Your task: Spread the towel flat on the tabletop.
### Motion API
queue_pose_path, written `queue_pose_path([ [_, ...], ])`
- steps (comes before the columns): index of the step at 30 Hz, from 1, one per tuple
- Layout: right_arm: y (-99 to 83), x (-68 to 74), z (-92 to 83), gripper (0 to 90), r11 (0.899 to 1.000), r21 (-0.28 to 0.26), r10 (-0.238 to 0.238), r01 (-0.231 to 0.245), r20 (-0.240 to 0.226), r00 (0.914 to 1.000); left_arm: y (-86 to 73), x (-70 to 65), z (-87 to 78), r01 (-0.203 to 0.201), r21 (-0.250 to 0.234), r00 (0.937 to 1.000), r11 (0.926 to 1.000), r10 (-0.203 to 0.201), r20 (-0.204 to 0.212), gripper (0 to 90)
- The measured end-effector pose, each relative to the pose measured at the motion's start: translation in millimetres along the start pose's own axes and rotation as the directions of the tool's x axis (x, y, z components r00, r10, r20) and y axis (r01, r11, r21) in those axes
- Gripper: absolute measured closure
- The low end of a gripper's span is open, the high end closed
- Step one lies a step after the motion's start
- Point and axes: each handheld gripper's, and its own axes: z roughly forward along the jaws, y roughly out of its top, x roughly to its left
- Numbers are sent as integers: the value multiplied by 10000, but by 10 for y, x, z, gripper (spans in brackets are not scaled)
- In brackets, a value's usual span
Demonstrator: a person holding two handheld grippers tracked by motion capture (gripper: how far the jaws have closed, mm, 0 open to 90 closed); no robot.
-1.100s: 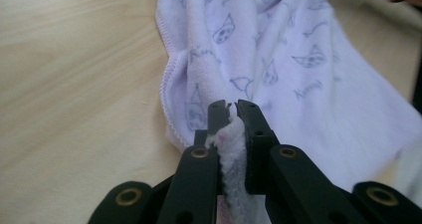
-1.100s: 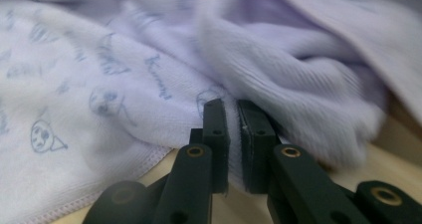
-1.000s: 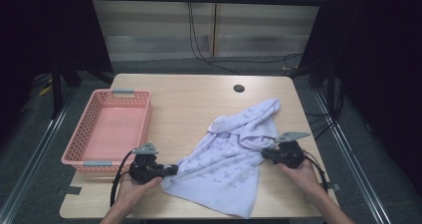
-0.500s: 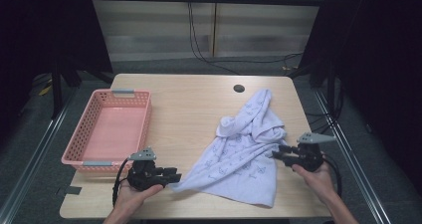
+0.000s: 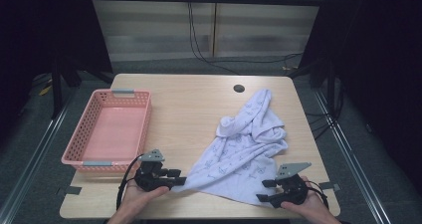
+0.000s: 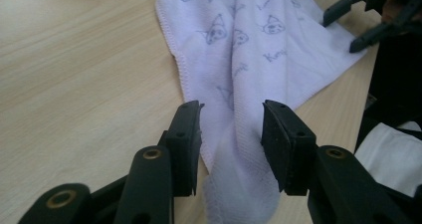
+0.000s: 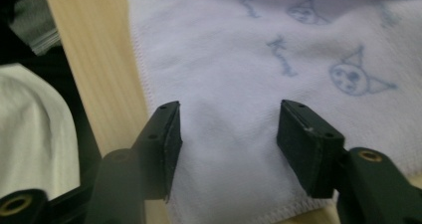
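Your towel (image 5: 239, 154) lies flat on the table (image 5: 189, 104), from the near edge up toward the far right corner. Your left gripper (image 5: 176, 176) has just been opening; its jaws stand apart with the towel's near left corner lying loose between them. Your right gripper (image 5: 263, 190) has just been opening too, with the near right corner between its jaws, not squeezed. The basket (image 5: 107, 129) sits by the left edge.
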Motion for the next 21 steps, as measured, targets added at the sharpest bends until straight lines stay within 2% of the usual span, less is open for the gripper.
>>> queue_pose_path([
  [1, 0, 0, 0, 420, 10000, 0, 0, 0, 0, 10000, 0, 0, 0, 0, 0, 10000, 10000, 0, 0, 586],
  [2, 2, 69, 14, 424, 9979, 169, -625, 619, 363, 9974, -1, 16, -16, 47, -67, 10000, 10000, -47, 41, 586],
  [3, -1, 89, 19, 432, 9965, 202, -822, 814, 477, 9955, 0, 20, -26, 98, -140, 10000, 9999, -98, 4, 585],
  [4, -1, 89, 19, 432, 9965, 202, -822, 814, 477, 9955, 0, 20, -26, 98, -140, 10000, 9999, -98, 4, 580],
  [5, -3, 104, 20, 455, 9948, 237, -999, 986, 620, 9931, 3, 30, -39, 136, -224, 9999, 9997, -135, 13, 580],
  [6, -2, 121, 20, 523, 9934, 300, -1126, 1103, 895, 9896, 6, 37, -50, 157, -273, 9999, 9995, -156, 47, 579],
  [7, -1, 87, -2, 727, 9954, 263, -937, 917, 876, 9917, 11, 40, -66, 230, -445, 9997, 9987, -230, -13, 577],
  [8, -1, 87, -2, 727, 9954, 263, -937, 917, 876, 9917, 11, 40, -66, 230, -445, 9997, 9987, -230, -13, 574],
  [9, -1, 67, -9, 774, 9964, 262, -823, 803, 842, 9930, 17, 43, -79, 200, -489, 9998, 9986, -203, -51, 574],
  [10, 6, 32, -20, 858, 9977, 348, -598, 577, 607, 9964, 23, 35, -90, 207, -625, 9997, 9978, -213, -95, 566],
  [13, 11, -3, -57, 874, 9995, 255, -204, 199, 230, 9995, 31, 6, -83, 5, -520, 10000, 9986, -1, 76, 555],
  [15, 10, -49, -154, 876, 9994, -298, 186, -186, 6, 9998, 27, -37, -44, -211, -344, 9995, 9992, 220, 246, 553],
  [16, 10, -49, -154, 876, 9994, -298, 186, -186, 6, 9998, 27, -37, -44, -211, -344, 9995, 9992, 220, 246, 553],
  [17, -4, -109, -299, 876, 9944, -927, 519, -511, 59, 9986, 21, -67, 4, -459, -31, 9986, 9989, 459, 271, 553],
  [20, -55, -188, -444, 876, 9885, -1321, 777, -738, 241, 9967, 21, -94, 75, -626, 183, 9969, 9979, 617, 483, 549],
  [21, -55, -188, -444, 876, 9885, -1321, 777, -738, 241, 9967, 21, -94, 75, -626, 183, 9969, 9979, 617, 483, 546],
])
